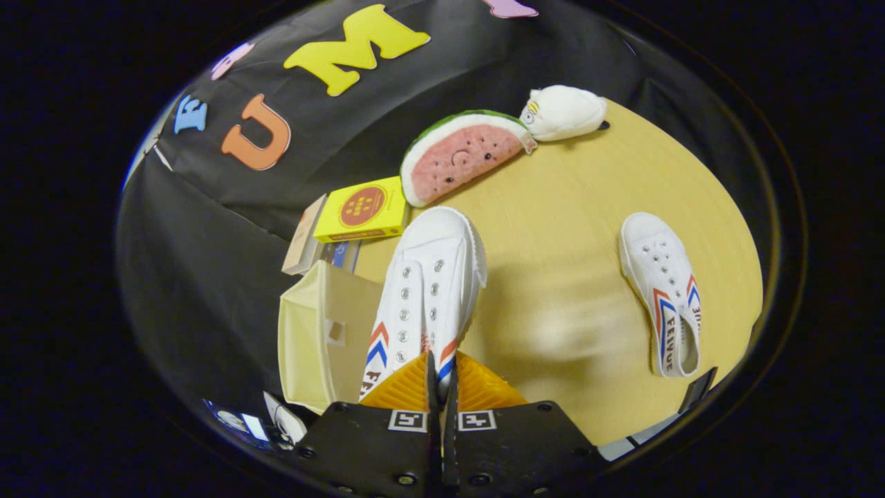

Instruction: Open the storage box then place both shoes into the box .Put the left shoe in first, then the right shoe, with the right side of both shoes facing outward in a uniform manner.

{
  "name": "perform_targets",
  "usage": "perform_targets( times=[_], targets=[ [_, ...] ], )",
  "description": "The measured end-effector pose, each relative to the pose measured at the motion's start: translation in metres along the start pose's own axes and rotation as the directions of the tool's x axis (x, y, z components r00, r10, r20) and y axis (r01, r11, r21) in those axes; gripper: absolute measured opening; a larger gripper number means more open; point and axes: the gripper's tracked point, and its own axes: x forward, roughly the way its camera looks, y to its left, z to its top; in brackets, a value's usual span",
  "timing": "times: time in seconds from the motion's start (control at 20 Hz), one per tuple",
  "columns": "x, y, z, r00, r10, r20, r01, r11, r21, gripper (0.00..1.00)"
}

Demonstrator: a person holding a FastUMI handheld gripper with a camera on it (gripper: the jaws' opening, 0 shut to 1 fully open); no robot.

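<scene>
The gripper [440, 377] has its two orange fingers [401, 389] drawn close together, pinching the heel end of a white canvas shoe [429, 283] between them. That held shoe runs lengthwise straight ahead of the fingers, toe pointing away from them, eyelets facing up, and it appears lifted above the wooden tabletop [553, 228]. Immediately to the left of the held shoe sits the cream storage box [321, 332], its lid appearing opened; the shoe's left flank overlaps the box's near edge in view. Beyond the box, ahead and to the left, a yellow carton [363, 207] rests on a stack of flat boxes [308, 242]. Just past the toe lies a watermelon-slice plush [463, 155], with a white plush toy [563, 112] touching its far right end. The second white shoe [660, 290] lies flat on the table well to the right of the fingers, its toe pointing away and its striped side facing up and inward. A dark object [698, 389] sits near its heel; its identity cannot be determined.
</scene>
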Motion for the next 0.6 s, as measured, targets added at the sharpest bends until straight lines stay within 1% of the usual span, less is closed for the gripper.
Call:
perform_targets(
  times=[0.15, 0.3, 0.6],
  targets=[
    [-0.010, 0.044, 0.007, 0.999, 0.028, 0.031, -0.027, 0.999, -0.018, 0.02],
    [-0.016, 0.089, 0.005, 0.998, 0.051, 0.045, -0.048, 0.997, -0.058, 0.01],
    [0.003, 0.170, -0.014, 0.996, 0.087, 0.027, -0.083, 0.988, -0.129, 0.01]
  ],
)
